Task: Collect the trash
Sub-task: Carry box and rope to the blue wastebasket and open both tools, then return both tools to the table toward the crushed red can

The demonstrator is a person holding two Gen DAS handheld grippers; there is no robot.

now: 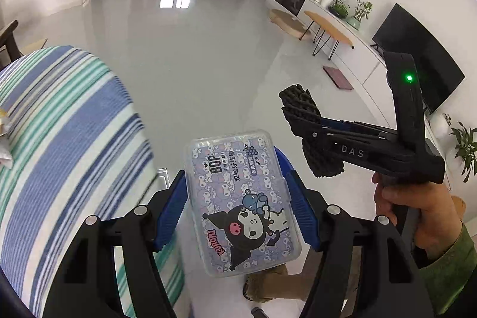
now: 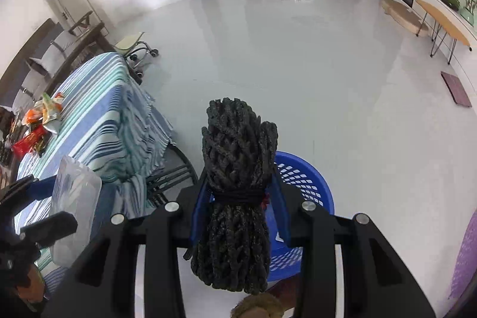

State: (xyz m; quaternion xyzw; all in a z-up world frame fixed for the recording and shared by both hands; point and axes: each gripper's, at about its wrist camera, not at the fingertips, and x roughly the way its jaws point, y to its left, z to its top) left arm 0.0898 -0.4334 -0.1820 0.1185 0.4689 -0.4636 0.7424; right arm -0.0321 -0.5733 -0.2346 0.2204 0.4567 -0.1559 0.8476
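My left gripper (image 1: pixel 235 178) is shut on a clear plastic floss box (image 1: pixel 238 198) with a cartoon label, its blue pads (image 1: pixel 170 210) pressing on both long sides. The right wrist view shows the same box (image 2: pixel 77 192) at the far left, held over the table's edge. My right gripper (image 2: pixel 240 187) is shut on a tied bundle of black rope (image 2: pixel 238 145), which stands up between the pads. Just behind and below the bundle is a blue mesh basket (image 2: pixel 307 178) on the floor. In the left wrist view the right gripper (image 1: pixel 313 136) and rope (image 1: pixel 298 103) hover to the right, held by a hand (image 1: pixel 417 207).
A table with a blue and green striped cloth (image 2: pixel 98 109) stands on the left and carries snack wrappers (image 2: pixel 44 112). A wheeled chair (image 2: pixel 137 49) is behind it. Along the right wall are a wooden side table (image 1: pixel 328 26), a TV (image 1: pixel 423 61) and a floor mat (image 1: pixel 338 78).
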